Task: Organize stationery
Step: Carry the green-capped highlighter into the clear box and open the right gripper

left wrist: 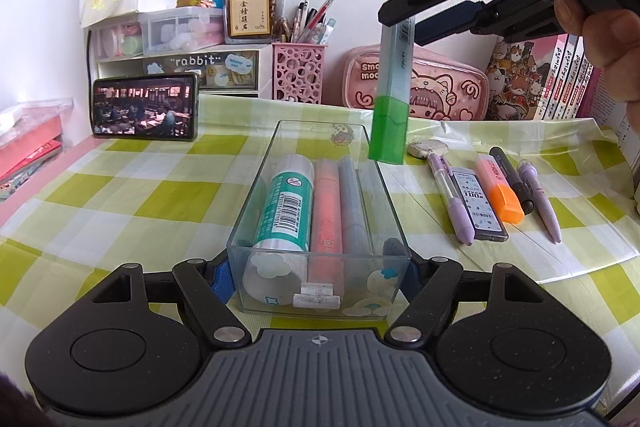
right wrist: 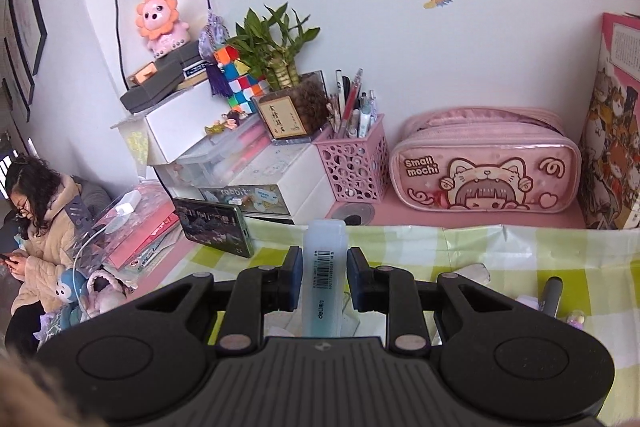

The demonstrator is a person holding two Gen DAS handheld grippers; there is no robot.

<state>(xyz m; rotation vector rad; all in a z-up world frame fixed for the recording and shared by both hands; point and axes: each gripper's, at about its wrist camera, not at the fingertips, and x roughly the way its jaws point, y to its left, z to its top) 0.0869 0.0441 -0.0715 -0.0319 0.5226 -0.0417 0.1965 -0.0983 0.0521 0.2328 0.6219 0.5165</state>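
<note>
Clear rectangular plastic box in left claw, smooth highlighter above.

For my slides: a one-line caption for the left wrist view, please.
Left hand-held gripper steadies the clear box while the right hand-held gripper holds a green-capped highlighter above it.

**Black two-finger grippers with blue pads**

The left gripper has a matte black speckled body with two round lobes, each bearing a shallow circular recess. A grey ribbed centre plate carries a small crosshair mark. Black link arms pivot on silver round-headed pins and end in blue pads. The right gripper is built alike: black lobes, ribbed plate, silver pins, dark blue pads. Its housing shows raised letters in the left view.
</note>
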